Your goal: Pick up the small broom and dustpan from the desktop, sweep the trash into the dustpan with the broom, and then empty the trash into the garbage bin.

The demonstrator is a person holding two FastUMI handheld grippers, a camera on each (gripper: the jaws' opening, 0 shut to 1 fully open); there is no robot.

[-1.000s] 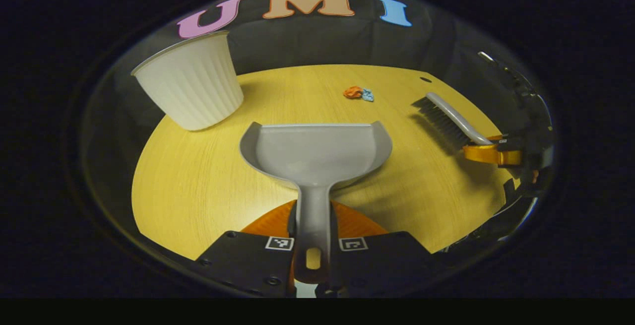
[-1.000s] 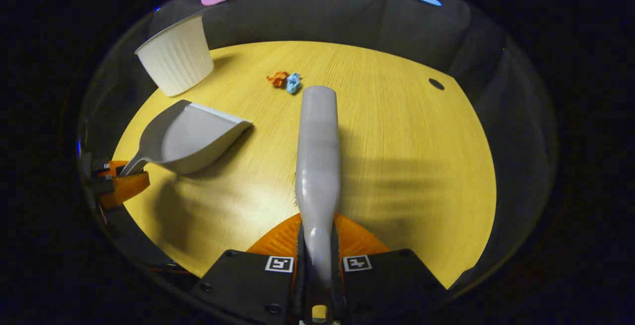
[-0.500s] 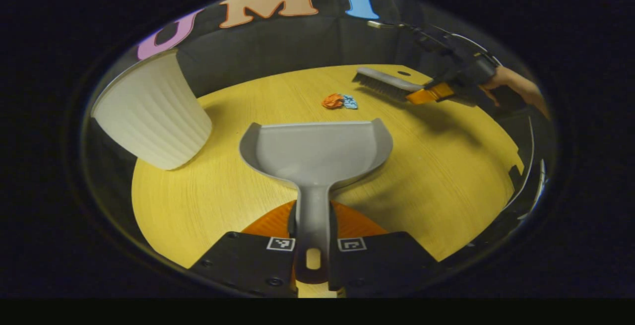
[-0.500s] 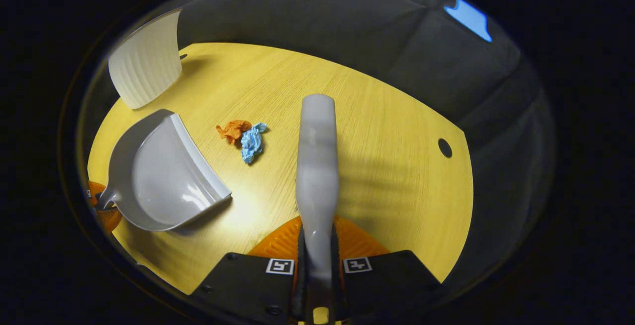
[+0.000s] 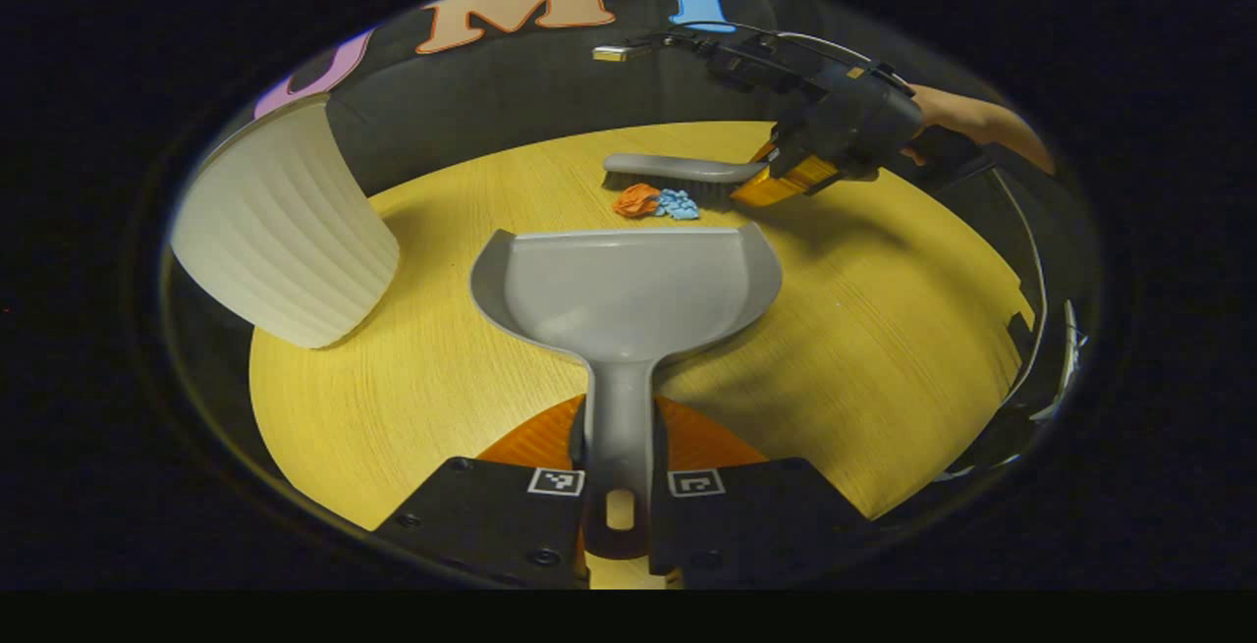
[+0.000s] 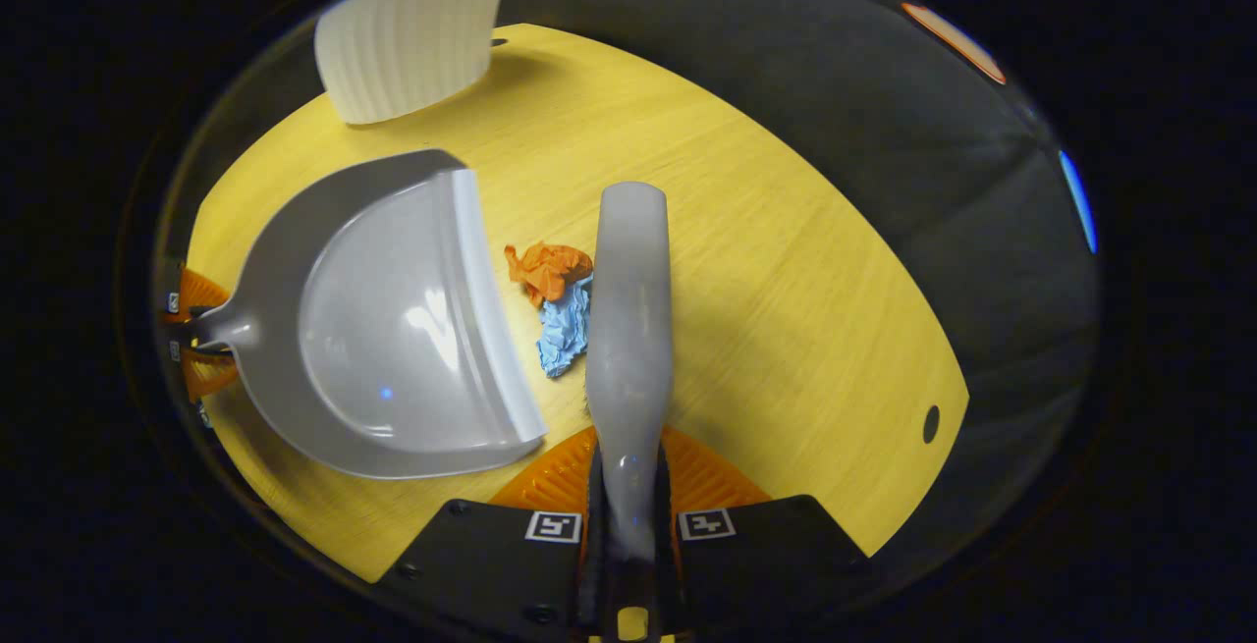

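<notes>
The left hand-held gripper (image 5: 620, 510) is clamped on the handle of the grey dustpan (image 5: 625, 285), whose open lip lies on the yellow counter (image 5: 393, 398). Just past that lip sit orange and blue paper scraps (image 5: 656, 202). Beyond the scraps, touching them, is the broom (image 6: 628, 309), its handle pinched by the right hand-held gripper (image 6: 628, 550). Left of the dustpan stands the white ribbed garbage bin (image 5: 280, 221).

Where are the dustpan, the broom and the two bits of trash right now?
dustpan (image 5: 624, 285): left gripper view, middle of its grey scoop.
broom (image 6: 628, 309): right gripper view, back of its grey head.
orange trash (image 6: 545, 270): right gripper view, middle of the crumpled piece.
blue trash (image 6: 562, 334): right gripper view, its middle.
</notes>
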